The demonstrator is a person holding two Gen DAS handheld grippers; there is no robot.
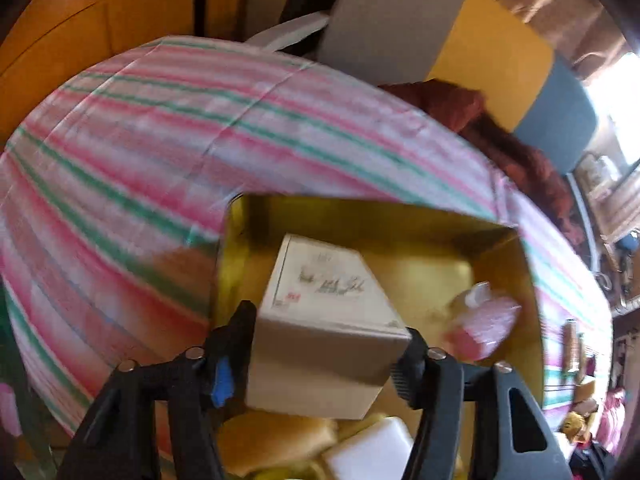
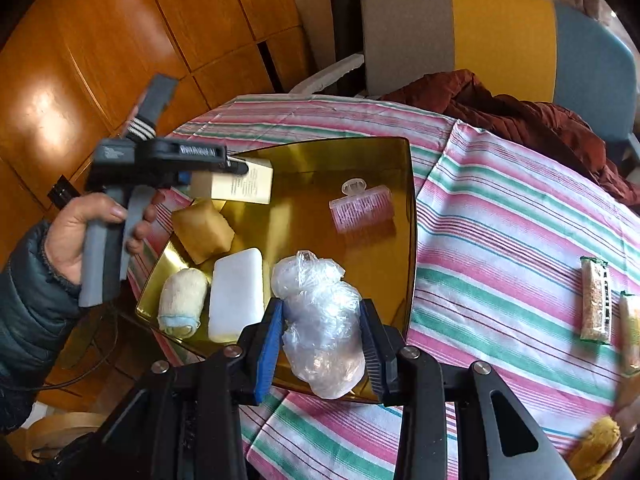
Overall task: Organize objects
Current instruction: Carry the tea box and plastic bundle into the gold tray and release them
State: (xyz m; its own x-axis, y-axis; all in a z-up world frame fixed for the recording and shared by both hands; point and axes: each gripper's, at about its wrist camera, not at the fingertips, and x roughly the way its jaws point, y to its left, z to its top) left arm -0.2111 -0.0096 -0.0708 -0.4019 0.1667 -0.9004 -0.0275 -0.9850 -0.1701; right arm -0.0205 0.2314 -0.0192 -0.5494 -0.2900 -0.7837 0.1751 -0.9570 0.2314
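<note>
Left gripper (image 1: 328, 360): clamped on a cream box (image 1: 324, 320), fingers pressed to its two side faces, held above the gold tray (image 1: 400, 216).
Same left gripper from the right wrist view (image 2: 236, 168): at the tray's far left corner, box (image 2: 244, 184) in its jaws, handle in the person's left hand (image 2: 80, 236).
Right gripper (image 2: 322, 356): closed around a crumpled clear plastic bag (image 2: 320, 320), a finger touching each side, over the tray's near edge.
Gold tray (image 2: 360, 156): square, shiny, on the striped tablecloth (image 2: 500, 220).
Tray contents: pink hair roller (image 2: 362, 206) towards the far right; tan wrapped block (image 2: 202, 230) at left; white bar (image 2: 236, 294) and rolled cloth (image 2: 182, 302) side by side at near left.
Tablecloth, right side: two narrow packets (image 2: 595, 300) lying well apart from the tray.
Far edge: dark red garment (image 2: 500, 116) heaped on the table, grey, yellow and blue chair back (image 2: 500, 36) behind it.
</note>
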